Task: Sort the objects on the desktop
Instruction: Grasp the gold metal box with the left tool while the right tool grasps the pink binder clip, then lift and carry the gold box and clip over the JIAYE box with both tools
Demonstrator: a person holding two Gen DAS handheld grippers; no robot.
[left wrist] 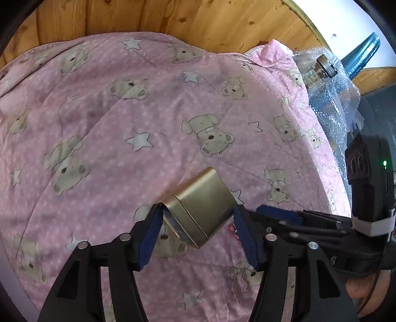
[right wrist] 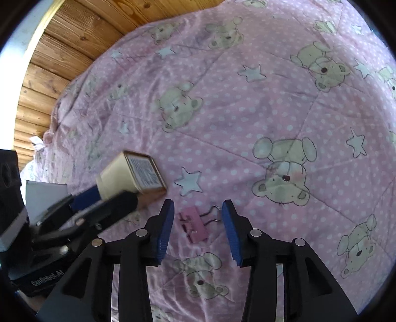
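Note:
A metal tin (left wrist: 205,205) with a printed label on its end (right wrist: 144,173) hangs tilted above the pink bear-print quilt (left wrist: 123,119). My left gripper (left wrist: 196,210) is shut on it, one blue pad on each side. In the right wrist view the same tin (right wrist: 123,177) shows at the left, held by the left gripper (right wrist: 109,198). A pink binder clip (right wrist: 193,225) lies on the quilt (right wrist: 247,99) with its wire handles pointing away from me. My right gripper (right wrist: 198,203) stands open around it, pads apart from it on both sides.
A glass jar with a metal lid (left wrist: 318,70) lies on bubble wrap (left wrist: 331,109) at the quilt's far right edge, beside a teal object (left wrist: 363,50). A wooden plank wall (left wrist: 173,14) backs the bed. A white flat object (right wrist: 44,194) lies at the left.

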